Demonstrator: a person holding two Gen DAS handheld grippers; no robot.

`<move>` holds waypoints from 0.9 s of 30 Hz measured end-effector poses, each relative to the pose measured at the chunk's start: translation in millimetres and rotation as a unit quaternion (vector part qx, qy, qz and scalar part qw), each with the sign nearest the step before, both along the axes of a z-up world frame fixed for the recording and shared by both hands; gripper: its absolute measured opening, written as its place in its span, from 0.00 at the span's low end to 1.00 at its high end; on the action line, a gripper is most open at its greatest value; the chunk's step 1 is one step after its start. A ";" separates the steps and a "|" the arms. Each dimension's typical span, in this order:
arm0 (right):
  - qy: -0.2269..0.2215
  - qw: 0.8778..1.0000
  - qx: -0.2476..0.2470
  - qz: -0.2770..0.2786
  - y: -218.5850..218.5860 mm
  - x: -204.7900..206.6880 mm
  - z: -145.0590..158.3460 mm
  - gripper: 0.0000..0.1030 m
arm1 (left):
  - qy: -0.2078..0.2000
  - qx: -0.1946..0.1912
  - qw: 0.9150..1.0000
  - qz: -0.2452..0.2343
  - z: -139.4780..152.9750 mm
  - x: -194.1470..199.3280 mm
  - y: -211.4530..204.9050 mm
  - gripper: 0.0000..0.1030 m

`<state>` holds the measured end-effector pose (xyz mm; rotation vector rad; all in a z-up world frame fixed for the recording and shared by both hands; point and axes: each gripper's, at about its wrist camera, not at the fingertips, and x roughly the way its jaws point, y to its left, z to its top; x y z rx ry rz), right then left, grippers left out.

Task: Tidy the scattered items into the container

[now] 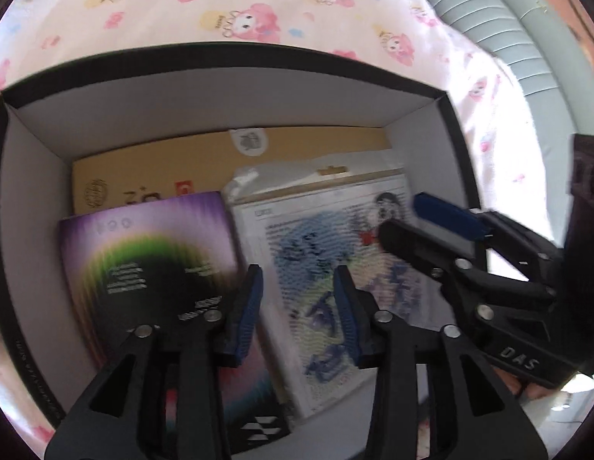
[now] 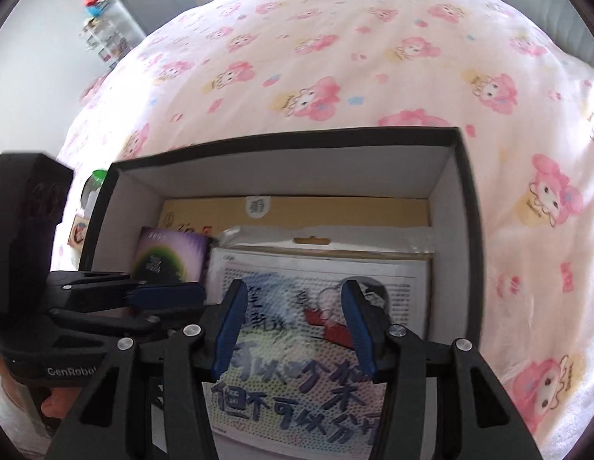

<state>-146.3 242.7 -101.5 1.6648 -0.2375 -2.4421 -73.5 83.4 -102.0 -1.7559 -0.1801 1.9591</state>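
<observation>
A black box with white inner walls [image 1: 228, 57] [image 2: 465, 207] sits on a bed. Inside lie a tan flat package [image 1: 304, 153] [image 2: 335, 207], a purple and green booklet [image 1: 143, 253] [image 2: 163, 257], and a white bead-art board in a clear bag [image 1: 327, 253] [image 2: 297, 345]. My left gripper [image 1: 299, 306] is open and empty, above the gap between booklet and board. My right gripper [image 2: 293, 326] is open and empty over the board. In the left wrist view the right gripper [image 1: 419, 222] shows at the right, over the board's corner. In the right wrist view the left gripper [image 2: 166, 299] shows at the left.
The box rests on a pink cartoon-print bedsheet [image 2: 335, 57]. A green-capped bottle [image 2: 94, 184] and a small printed item [image 2: 79, 234] lie left of the box. A grey headboard [image 1: 488, 19] is at the upper right. Shelves with items [image 2: 101, 23] stand beyond the bed.
</observation>
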 end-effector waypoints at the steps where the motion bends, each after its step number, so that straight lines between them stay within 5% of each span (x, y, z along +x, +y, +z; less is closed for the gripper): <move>1: 0.008 1.000 0.020 0.000 -1.6 2.8 1.3 0.45 | -0.001 -0.005 1.000 0.001 -1.8 -0.1 -0.1 0.40; 6: 0.016 0.999 0.044 -0.007 -13.9 14.6 -4.7 0.45 | -0.016 0.010 1.000 0.014 -3.1 -4.1 -8.4 0.35; 9: 0.024 0.999 0.045 -0.005 -19.0 19.8 -7.3 0.45 | 0.018 0.009 1.000 0.022 7.8 -6.3 -9.5 0.46; 14: 0.019 0.998 0.051 0.005 -27.8 18.3 -11.4 0.45 | 0.053 0.001 0.998 0.022 18.3 -6.7 -6.2 0.46; 21: 0.010 0.998 0.054 0.006 -29.6 18.7 -17.0 0.45 | 0.039 -0.025 0.998 0.033 8.6 -18.8 0.7 0.46; 27: 0.013 0.997 0.068 -0.022 -25.6 24.5 -13.0 0.45 | 0.071 0.017 0.997 0.032 34.1 -10.2 8.3 0.46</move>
